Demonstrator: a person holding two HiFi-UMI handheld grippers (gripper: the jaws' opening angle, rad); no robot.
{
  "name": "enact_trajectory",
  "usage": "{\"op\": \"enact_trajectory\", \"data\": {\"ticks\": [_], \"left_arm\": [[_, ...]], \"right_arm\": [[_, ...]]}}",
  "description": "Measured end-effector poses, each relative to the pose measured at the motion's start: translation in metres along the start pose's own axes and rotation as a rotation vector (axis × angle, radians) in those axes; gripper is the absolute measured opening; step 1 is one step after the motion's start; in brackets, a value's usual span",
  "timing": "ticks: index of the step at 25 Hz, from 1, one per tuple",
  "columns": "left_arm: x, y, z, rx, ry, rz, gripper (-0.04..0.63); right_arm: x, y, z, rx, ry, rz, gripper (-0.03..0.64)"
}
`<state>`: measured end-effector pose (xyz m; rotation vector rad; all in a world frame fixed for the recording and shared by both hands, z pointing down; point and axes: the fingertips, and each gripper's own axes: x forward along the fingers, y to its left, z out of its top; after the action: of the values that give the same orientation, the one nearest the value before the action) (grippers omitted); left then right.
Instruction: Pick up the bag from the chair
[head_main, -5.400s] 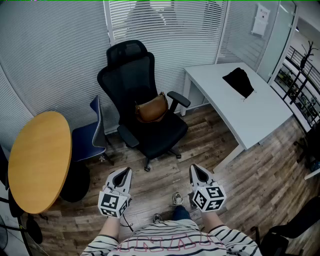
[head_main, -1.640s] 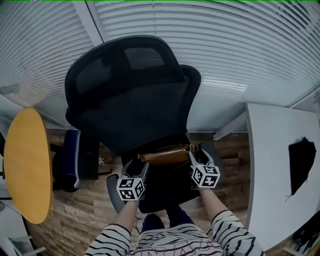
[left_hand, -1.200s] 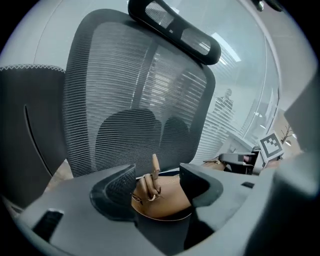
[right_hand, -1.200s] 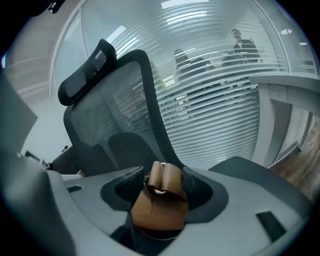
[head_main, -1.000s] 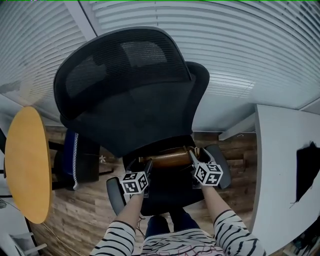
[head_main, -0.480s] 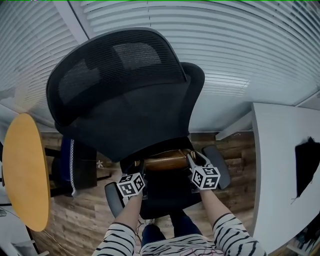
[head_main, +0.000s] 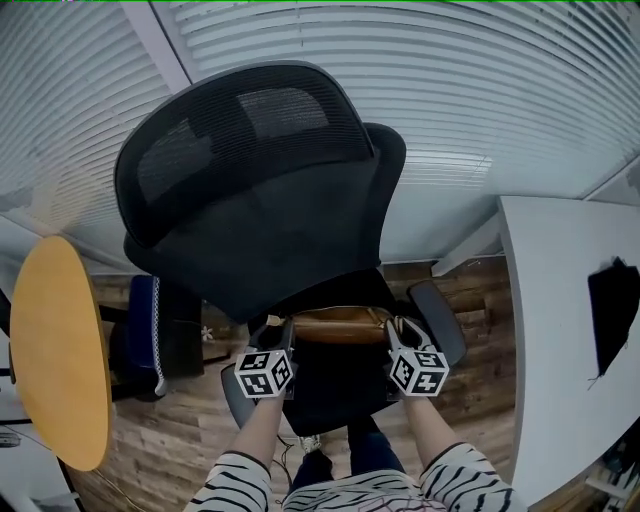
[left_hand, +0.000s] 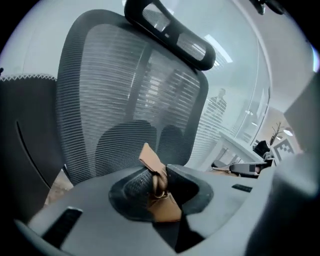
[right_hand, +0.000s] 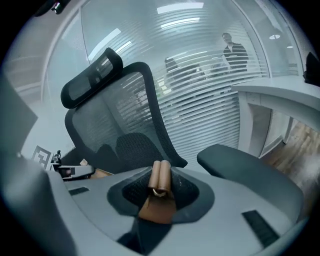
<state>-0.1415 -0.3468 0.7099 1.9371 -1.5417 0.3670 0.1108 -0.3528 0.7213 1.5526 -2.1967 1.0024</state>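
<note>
My left gripper (left_hand: 159, 194) is pinching its jaws tight on one end of the bag (left_hand: 162, 205), where a tan leather tab and a metal ring are poking up between them. My right gripper (right_hand: 159, 194) is clamping the other end of the bag (right_hand: 156, 209), with two rolled strap ends and a ring standing above its jaws. In the head view my right gripper (head_main: 395, 328) is now sitting level with my left gripper (head_main: 283, 328), where half a second ago it was a little farther from me. The brown bag (head_main: 340, 325) is stretching flat between them, over the seat of the black mesh chair (head_main: 250, 200). I cannot tell whether it is touching the seat. A white desk (head_main: 560, 330) is standing at the right and a round yellow table (head_main: 55, 350) at the left.
</note>
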Motion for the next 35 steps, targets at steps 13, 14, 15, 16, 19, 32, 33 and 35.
{"op": "enact_trajectory", "data": {"ticks": [13,14,15,16,19,32,33,35], "left_arm": [[-0.108,-0.042,0.055,0.104,-0.177,-0.100,0.095],[-0.116,-0.045,0.059,0.116,-0.188,-0.109,0.095],[-0.125,-0.049,0.062,0.129,-0.200,-0.118,0.094],[-0.133,-0.053,0.066,0.141,-0.210,-0.126,0.094],[-0.159,-0.064,0.075,0.169,-0.238,-0.148,0.094],[-0.258,-0.107,0.107,0.280,-0.370,-0.249,0.063],[-0.266,-0.110,0.107,0.279,-0.378,-0.255,0.063],[-0.280,-0.114,0.107,0.281,-0.392,-0.267,0.061]], "right_arm": [[-0.119,0.057,0.037,-0.036,-0.142,-0.042,0.120],[-0.128,0.061,0.039,-0.037,-0.154,-0.045,0.120],[-0.137,0.065,0.041,-0.037,-0.165,-0.048,0.120],[-0.147,0.069,0.042,-0.037,-0.174,-0.052,0.120],[-0.174,0.081,0.046,-0.036,-0.201,-0.065,0.120],[-0.284,0.129,0.061,-0.077,-0.372,-0.117,0.118],[-0.292,0.133,0.060,-0.082,-0.382,-0.121,0.118],[-0.306,0.138,0.060,-0.085,-0.400,-0.132,0.117]]}}
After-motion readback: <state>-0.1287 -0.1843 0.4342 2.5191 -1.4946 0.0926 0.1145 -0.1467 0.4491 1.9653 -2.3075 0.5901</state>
